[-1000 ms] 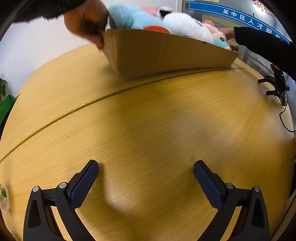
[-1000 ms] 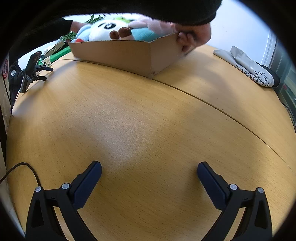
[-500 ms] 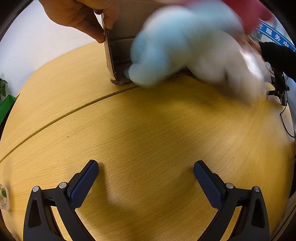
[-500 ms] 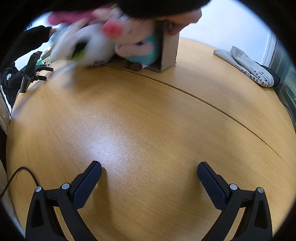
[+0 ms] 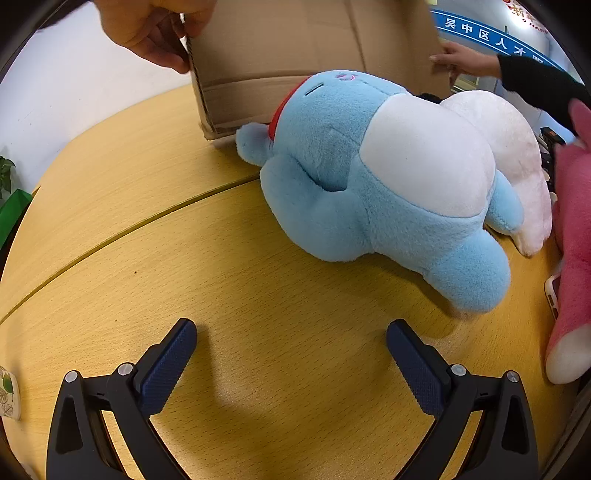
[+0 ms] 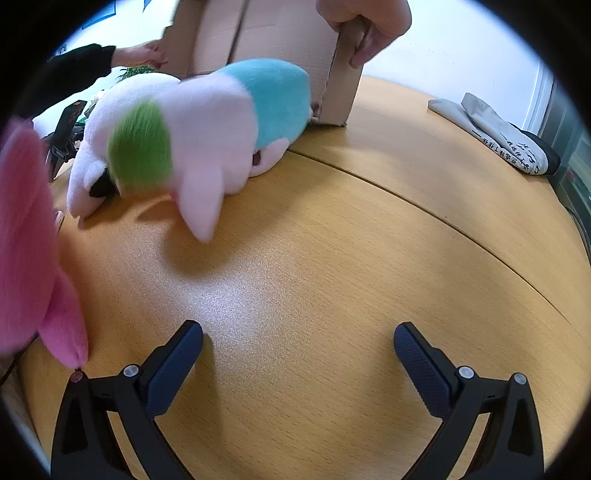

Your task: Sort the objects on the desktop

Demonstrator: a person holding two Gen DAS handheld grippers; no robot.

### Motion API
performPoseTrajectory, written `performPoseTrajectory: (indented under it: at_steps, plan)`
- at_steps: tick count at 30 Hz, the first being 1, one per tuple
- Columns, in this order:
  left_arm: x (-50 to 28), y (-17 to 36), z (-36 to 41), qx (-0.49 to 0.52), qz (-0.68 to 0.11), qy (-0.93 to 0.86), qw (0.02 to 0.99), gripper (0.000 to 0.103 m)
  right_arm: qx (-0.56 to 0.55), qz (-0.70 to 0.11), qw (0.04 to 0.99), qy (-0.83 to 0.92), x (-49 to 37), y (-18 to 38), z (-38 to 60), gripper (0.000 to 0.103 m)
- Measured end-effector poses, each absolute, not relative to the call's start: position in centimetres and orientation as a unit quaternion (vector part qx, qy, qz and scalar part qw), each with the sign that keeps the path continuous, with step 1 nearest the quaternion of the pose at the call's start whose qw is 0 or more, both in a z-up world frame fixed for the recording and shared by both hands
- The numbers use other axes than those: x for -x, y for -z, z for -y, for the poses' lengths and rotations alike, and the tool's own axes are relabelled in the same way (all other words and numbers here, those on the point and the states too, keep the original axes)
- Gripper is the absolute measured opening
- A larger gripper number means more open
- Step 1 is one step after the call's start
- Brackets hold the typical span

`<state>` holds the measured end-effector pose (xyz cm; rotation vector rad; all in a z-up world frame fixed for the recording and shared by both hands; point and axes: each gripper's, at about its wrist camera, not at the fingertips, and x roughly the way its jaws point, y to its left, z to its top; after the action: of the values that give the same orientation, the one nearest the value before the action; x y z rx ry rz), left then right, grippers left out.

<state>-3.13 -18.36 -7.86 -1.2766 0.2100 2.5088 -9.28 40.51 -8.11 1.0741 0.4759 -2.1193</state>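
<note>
Overhead, hands tipped the cardboard box at upper centre; its blue plush lay spilled below. Your left gripper and right gripper gaped empty. Blue sign, upper right, read "吴中区人才".

Left wrist view: blue banner on the far wall, top right, carries white Chinese characters; legible portion reads "吴中区人才", with further characters cut off by the frame edge. Above it, a fragment of red lettering, too clipped to read.

Right wrist view: folded grey-white cloth lying on the surface at right shows a line of black printed characters along its length; too small and tilted to read.

No other legible text, numbers or brands.
</note>
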Motion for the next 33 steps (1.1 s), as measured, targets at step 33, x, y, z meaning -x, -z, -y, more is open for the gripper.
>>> performPoseTrajectory:
  at_steps: [33]
  plan:
    - [4.6, 7.7, 19.9, 0.448, -0.068, -0.879, 0.147, 0.103, -0.416, -0.183, 0.352, 0.818, 9.8, 8.1, -40.4, 0.103]
